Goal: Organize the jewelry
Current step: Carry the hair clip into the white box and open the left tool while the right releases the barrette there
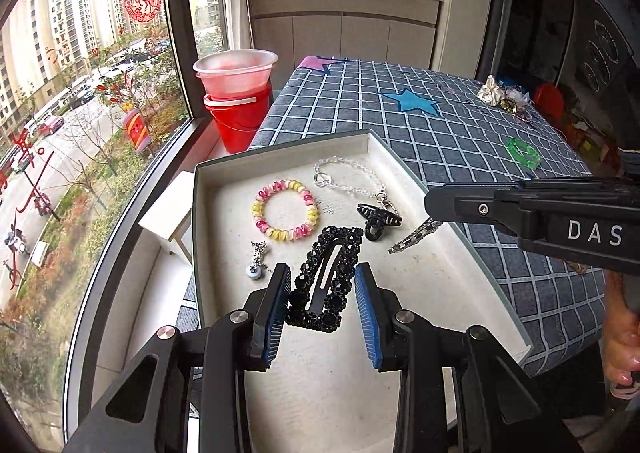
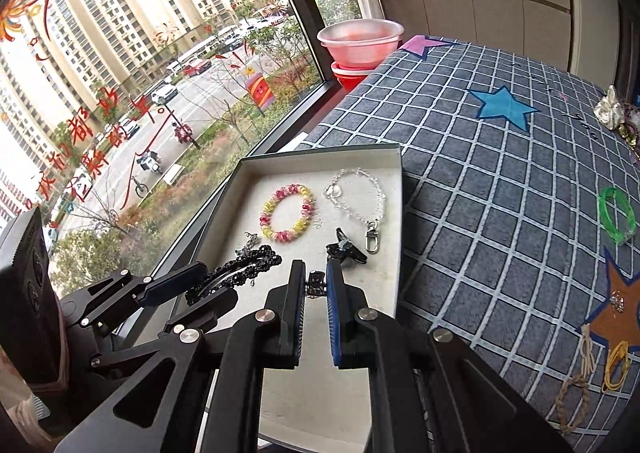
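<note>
Two grippers work over my open tray on the checked bench. My left gripper, low in the left wrist frame, has its jaws partly apart, clamped on the black beaded hair clip. My right gripper, lower centre of its own frame, has jaws nearly together, pinching a small silvery clip. Mid-frame in the tray lie a pink-and-yellow bracelet, a clear bead chain, a small black claw clip and a charm. A green bangle lies on the bench at right.
</note>
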Motion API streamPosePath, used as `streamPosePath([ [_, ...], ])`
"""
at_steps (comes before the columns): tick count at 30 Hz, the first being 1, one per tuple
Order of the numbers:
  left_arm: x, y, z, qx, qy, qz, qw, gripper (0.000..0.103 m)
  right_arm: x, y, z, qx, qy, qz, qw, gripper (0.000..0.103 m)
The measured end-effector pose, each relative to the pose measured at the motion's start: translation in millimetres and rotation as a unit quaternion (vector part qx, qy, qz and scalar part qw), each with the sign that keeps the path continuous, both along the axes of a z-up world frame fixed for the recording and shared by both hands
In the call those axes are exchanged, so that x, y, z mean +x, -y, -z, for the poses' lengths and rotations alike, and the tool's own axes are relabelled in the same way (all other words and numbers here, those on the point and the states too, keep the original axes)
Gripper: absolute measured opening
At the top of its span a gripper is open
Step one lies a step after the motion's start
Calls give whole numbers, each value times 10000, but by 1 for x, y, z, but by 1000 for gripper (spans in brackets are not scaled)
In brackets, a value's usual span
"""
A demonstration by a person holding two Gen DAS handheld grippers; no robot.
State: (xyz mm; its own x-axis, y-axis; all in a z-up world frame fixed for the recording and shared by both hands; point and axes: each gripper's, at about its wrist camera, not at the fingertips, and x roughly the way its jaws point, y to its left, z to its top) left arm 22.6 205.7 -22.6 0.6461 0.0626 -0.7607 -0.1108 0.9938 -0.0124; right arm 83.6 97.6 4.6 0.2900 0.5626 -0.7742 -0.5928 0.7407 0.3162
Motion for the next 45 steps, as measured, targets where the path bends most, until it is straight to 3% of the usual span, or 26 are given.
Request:
streamPosePath([
  [10, 10, -17, 27, -37, -315, -208, 9993, 41, 5, -23, 33, -249, -177, -109, 9995, 11],
  [25, 15, -12, 46, 162, -774, -322, 9963, 42, -13, -15, 43, -491, 171, -361, 9980, 14],
  [29, 19, -10, 46, 225, -813, -320, 9959, 42, -13, -13, 59, -710, 40, -342, 9969, 14],
  [30, 19, -10, 46, 255, -824, -325, 9957, 44, -11, -13, 62, -726, -3, -303, 9969, 14],
  [31, 21, -9, 46, 297, -831, -338, 9955, 63, -10, -13, 64, -722, -33, -263, 9970, 14],
  [33, 21, -8, 45, 398, -801, -361, 9953, 79, -5, -14, 65, -703, -60, -223, 9973, 14],
  [45, 23, -6, 44, 415, -911, -413, 9941, 79, 14, -23, 63, -794, -83, -76, 9968, 14],
])
